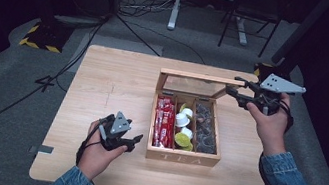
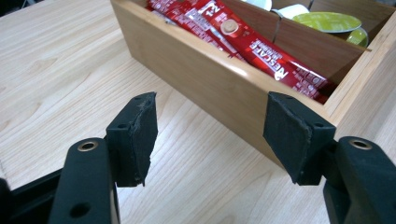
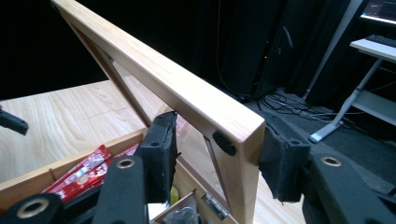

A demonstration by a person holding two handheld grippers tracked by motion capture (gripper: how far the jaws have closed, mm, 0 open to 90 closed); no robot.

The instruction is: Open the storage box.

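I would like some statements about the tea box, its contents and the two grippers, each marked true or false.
1. The lid of the tea box stands open. True.
2. The right gripper has its fingers on either side of the lid's corner. True.
3. The left gripper holds a red sachet. False: it is open and holds nothing, beside the box's outer wall.
4. The red sachets lie in the right compartment. False: they lie in the left one.
5. The box is marked TEA on its front. True.
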